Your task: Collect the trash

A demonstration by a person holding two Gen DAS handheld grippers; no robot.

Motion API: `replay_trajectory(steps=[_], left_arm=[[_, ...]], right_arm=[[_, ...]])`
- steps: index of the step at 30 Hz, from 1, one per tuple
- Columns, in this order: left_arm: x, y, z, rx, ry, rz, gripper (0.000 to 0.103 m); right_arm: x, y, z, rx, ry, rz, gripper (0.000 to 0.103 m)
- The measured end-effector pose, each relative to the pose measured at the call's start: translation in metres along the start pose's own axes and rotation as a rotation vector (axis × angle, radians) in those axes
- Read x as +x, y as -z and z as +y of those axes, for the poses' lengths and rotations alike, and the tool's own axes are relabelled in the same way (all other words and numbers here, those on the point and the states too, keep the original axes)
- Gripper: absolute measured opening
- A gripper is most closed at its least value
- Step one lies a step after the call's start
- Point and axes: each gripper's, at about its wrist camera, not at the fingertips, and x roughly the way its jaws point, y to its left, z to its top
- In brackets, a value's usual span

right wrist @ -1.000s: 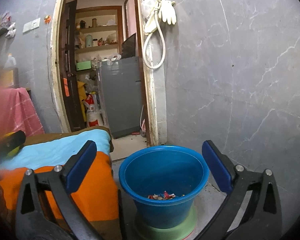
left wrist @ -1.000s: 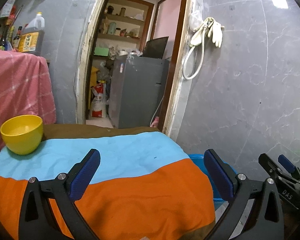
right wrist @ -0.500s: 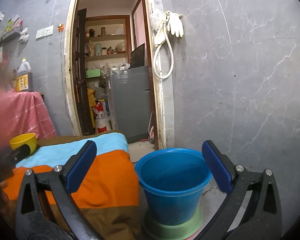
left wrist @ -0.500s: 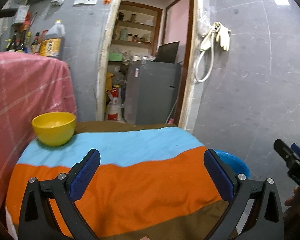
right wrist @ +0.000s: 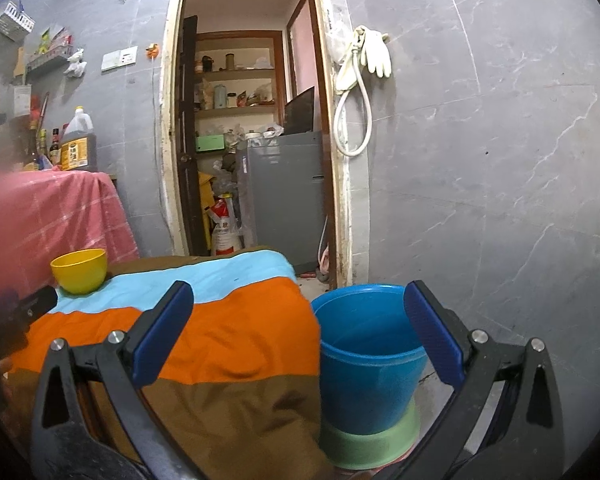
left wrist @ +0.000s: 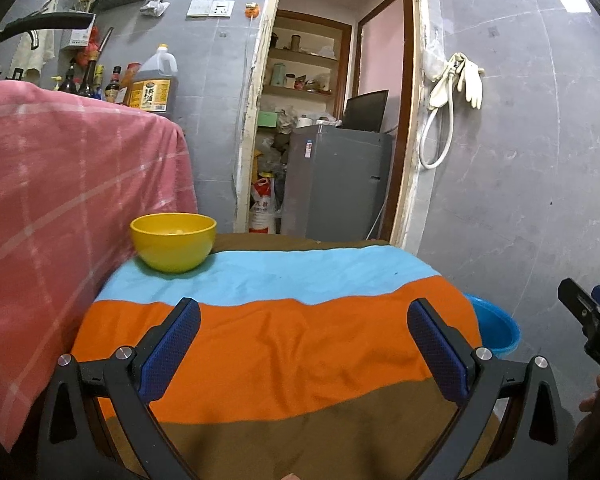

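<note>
Left wrist view, from left to right: a pink checked cloth (left wrist: pixel 60 208) drapes a tall surface at the left edge, with a large oil jug (left wrist: pixel 153 84) and dark bottles standing behind it. Just beside the cloth, a yellow bowl (left wrist: pixel 173 242) sits on the far left corner of a bench covered by a striped cloth (left wrist: pixel 284 344) in blue, orange and brown bands. The left tongs (left wrist: pixel 303 344) hover above the orange band, spread wide, with nothing between the blue pads. Beyond the bench, an open doorway shows a grey fridge (left wrist: pixel 336 184) and shelves. White gloves (left wrist: pixel 466 76) and a hose loop hang on the grey wall to the right. A blue bucket (left wrist: pixel 496 330) peeks out past the right edge of the bench, and part of the right tongs (left wrist: pixel 592 320) shows at the far right.

Right wrist view: the bowl (right wrist: pixel 79 270) and striped cloth (right wrist: pixel 236 340) lie to the left. The right tongs (right wrist: pixel 298 340) are also spread wide and hold nothing. The bucket (right wrist: pixel 364 364), the trash bin, stands on the floor touching the bench's right side, nested in a green base (right wrist: pixel 372 444). Its contents cannot be seen.
</note>
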Motion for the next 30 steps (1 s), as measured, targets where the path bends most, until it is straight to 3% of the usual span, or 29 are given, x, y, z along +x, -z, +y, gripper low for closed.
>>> replay_trajectory(steps=[14, 30], left_arm=[[-0.025, 0.027, 0.010, -0.011, 0.006, 0.012, 0.102], [-0.028, 0.049, 0.017, -0.004, -0.046, -0.002, 0.102]], right_arm=[[-0.023, 0.019, 0.026, -0.045, -0.043, -0.023, 0.103], [-0.018, 0.039, 0.035, -0.066, -0.079, -0.033, 0.103]])
